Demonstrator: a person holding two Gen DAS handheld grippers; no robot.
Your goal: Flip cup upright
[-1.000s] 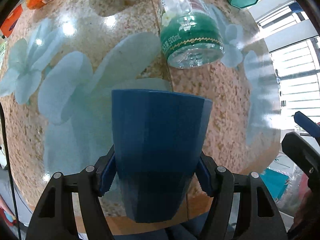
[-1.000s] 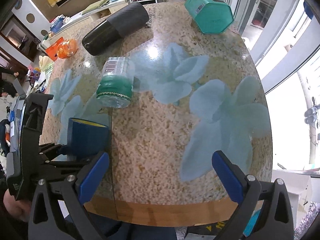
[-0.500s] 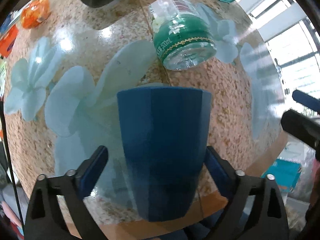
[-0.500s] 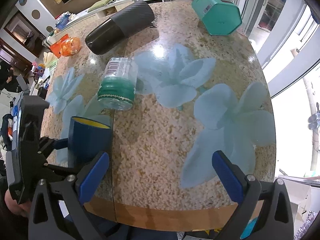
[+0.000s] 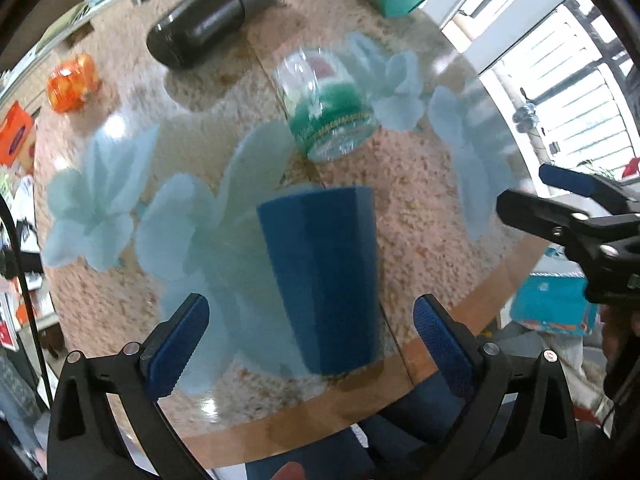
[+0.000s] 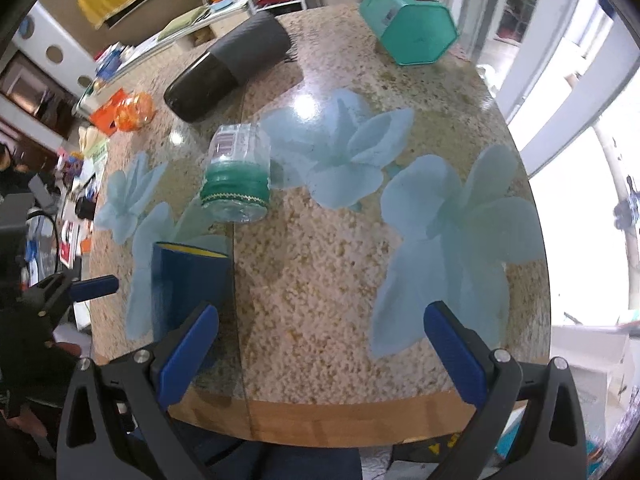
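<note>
Now the left gripper gapes wide, touching nothing, around the upright blue cup. The right gripper, equally wide, holds nothing; only its view shows the cup's yellow inside.

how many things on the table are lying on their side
3: the black tumbler at the far left, the teal hexagonal box at the far right, and the clear bottle mid-table behind the upright blue cup. The orange item's pose is unclear.
</note>
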